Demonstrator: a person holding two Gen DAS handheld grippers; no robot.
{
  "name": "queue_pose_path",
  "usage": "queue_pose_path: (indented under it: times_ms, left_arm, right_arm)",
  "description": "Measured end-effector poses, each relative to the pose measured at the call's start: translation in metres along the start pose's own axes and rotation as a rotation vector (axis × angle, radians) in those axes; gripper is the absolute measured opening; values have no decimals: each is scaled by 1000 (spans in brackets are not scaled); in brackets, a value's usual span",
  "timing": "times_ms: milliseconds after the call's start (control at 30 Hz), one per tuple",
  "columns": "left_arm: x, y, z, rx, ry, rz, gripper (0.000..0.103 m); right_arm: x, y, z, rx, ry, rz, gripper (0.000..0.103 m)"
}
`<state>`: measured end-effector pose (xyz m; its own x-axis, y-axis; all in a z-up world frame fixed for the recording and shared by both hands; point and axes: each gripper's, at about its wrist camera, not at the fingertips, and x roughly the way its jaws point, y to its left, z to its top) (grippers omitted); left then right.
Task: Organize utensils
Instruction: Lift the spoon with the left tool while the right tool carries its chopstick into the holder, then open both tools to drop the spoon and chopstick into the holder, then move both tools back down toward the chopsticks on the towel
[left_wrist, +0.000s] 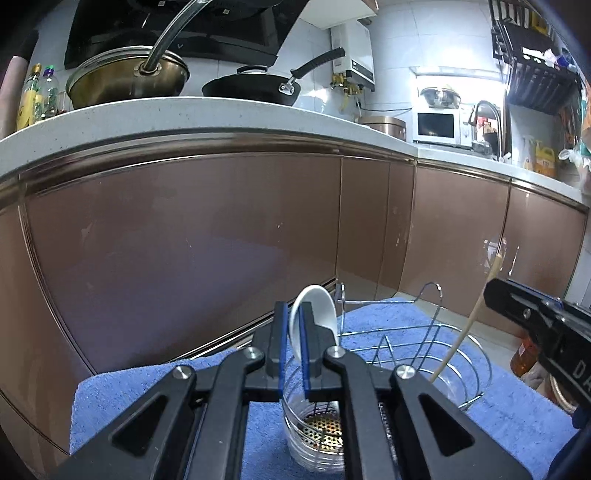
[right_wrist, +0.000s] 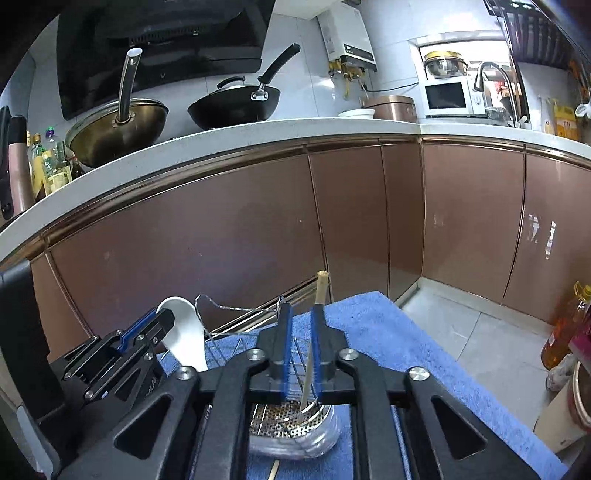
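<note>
Two handheld grippers are working low over a blue towel (left_wrist: 155, 380) spread out in front of the brown kitchen cabinets (left_wrist: 184, 236). On the towel sits a wire utensil rack (left_wrist: 424, 332) with a clear round holder (right_wrist: 295, 432) that has a perforated metal bottom.

The left gripper (left_wrist: 292, 350) has a white ceramic soup spoon (left_wrist: 314, 314) standing nearly upright between its blue-edged fingers (left_wrist: 281, 343), bowl end up, handle pointing down toward the holder. The jaws are only a narrow gap apart. The spoon looks pressed against the right finger, but I honestly can't tell whether the left one is still touching it, so whether it's properly clamped is hard to say. From the right wrist view you can see the same spoon (right_wrist: 186, 332) poking up past the left gripper (right_wrist: 147, 328) just off to the side.

The right gripper (right_wrist: 301, 350) has a pale wooden chopstick (right_wrist: 317, 306) between its fingers (right_wrist: 285, 347), standing almost vertical with its lower end down in the perforated holder. It lies along the inside of the right finger with clear space between it and the left one, so the jaws are slightly apart and not pinching it.

Up on the white countertop (left_wrist: 184, 118) there's a brass-coloured wok (left_wrist: 129, 81) and a black wok (left_wrist: 251, 88).
</note>
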<state>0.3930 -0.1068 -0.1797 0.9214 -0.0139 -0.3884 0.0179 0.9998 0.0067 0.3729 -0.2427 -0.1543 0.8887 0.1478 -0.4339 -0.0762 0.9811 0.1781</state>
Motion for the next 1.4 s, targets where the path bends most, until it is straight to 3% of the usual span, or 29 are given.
queue_pose_path:
  times_ms: [167, 333, 633, 1000, 1200, 1400]
  left_arm:
    - [-13, 2, 2, -5, 3, -27, 20]
    - [-35, 4, 12, -8, -40, -31, 36]
    - [-78, 17, 21, -16, -72, -59, 36]
    - [-153, 48, 29, -37, -102, -42, 36]
    - [-193, 69, 37, -75, -98, -58, 47]
    - [-217, 92, 38, -113, -33, -107, 47]
  right_arm:
    - [-17, 0, 4, 21, -3, 4, 30]
    - [-36, 4, 6, 23, -9, -6, 32]
    - [-85, 10, 11, 20, -39, -20, 34]
    - [-164, 7, 13, 38, -101, -33, 37]
    - [-212, 13, 13, 30, -149, -39, 38]
    - [-249, 19, 12, 15, -182, -41, 38]
